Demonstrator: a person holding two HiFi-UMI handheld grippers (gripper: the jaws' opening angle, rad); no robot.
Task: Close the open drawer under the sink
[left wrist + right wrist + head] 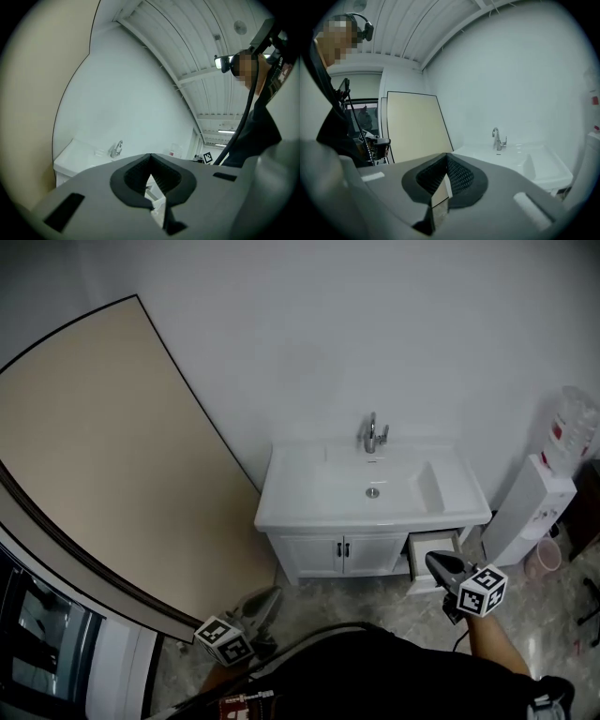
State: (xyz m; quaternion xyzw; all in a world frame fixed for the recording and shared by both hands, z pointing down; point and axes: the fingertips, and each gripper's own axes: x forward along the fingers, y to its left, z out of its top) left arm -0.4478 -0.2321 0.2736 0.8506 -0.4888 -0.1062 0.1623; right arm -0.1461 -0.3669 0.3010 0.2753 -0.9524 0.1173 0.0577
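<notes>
A white sink (375,486) stands against the wall, with the drawer (433,545) under its right side pulled open. The right gripper (431,559), jaws pressed together and empty, is just before the drawer. The left gripper (275,593), likewise closed, is well apart.

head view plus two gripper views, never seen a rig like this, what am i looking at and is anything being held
No robot here: a person holds a two-jaw gripper in each hand. The head view comes from a camera on the person's head, looking down: the left gripper shows at lower left, the right gripper at lower right. The other two views come from cameras riding on the grippers, looking along their jaws. Ahead stands a white sink with a faucet on a cabinet, its right-hand drawer pulled open. A beige board leans at left; a white water dispenser stands at right. Both grippers' jaws are together and hold nothing.
</notes>
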